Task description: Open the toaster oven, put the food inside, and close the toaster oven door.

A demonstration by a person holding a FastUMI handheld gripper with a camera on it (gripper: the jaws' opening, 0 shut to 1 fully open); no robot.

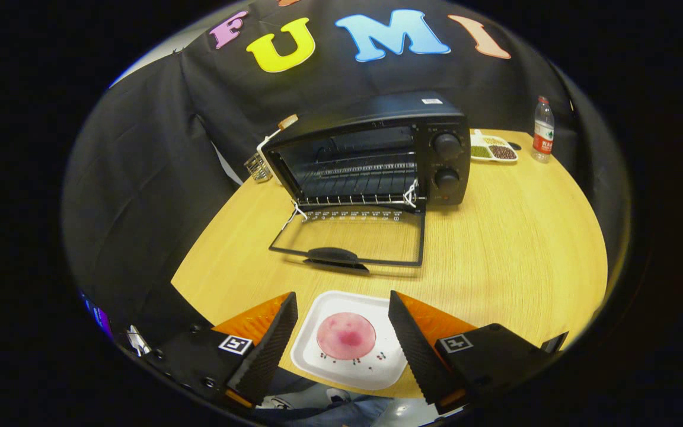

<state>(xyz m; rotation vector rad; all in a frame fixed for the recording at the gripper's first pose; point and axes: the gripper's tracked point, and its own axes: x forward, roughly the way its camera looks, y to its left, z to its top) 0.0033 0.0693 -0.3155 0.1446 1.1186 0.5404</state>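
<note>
Your gripper (342,323) holds its 2 fingers spread, touching nothing; the food (345,335) on its white plate (371,367) lies between them, lower center. The toaster oven (371,151) stands beyond, door (347,240) down on the table (513,249).

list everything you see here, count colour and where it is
toaster oven: 1, black, far side of the table, beyond the gripper
oven door: 1, black frame with glass, folded down open onto the table in front of the oven
plate: 1, white, near table edge, between the fingers
food: 1, pink round slice, on the plate
divided tray: 1, white, holding green and brown fillings, right of the oven
bottle: 1, clear with red label, right of the tray
wire holder: 1, metal, left of the oven
table: 1, light wood
gripper: 1, open, fingers either side of the plate, not touching it
</note>
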